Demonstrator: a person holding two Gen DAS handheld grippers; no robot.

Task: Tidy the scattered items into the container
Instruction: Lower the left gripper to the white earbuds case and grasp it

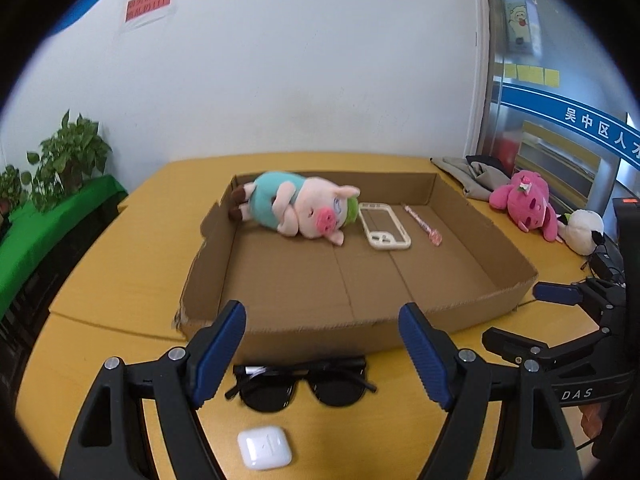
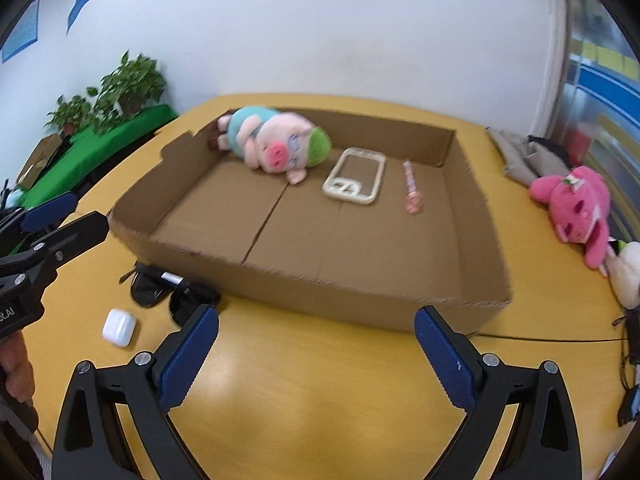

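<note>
Nearest to us on the yellow table (image 1: 120,280) lies a white earbud case (image 1: 264,448), low between the fingers of our left gripper (image 1: 322,354), and just beyond it a pair of black sunglasses (image 1: 302,384), folded, with their long axis running left to right across the gap between the jaws. Both sit just outside the near wall of the shallow cardboard box (image 1: 320,332), which already holds a plush pig (image 1: 298,208) at the far left, a cream phone case (image 1: 384,226) and a pink pen (image 1: 422,224). Our left gripper stands released, nothing between its pads, and it points straight at the sunglasses. Our right gripper (image 2: 316,358) is likewise spread and empty, aimed at the box's near wall, with the sunglasses (image 2: 172,290) and earbud case (image 2: 118,327) off to its left. So we judge the left hand the nearer one. With the frame lying crosswise to the jaws, closing on the bridge looks the simplest grip.
</note>
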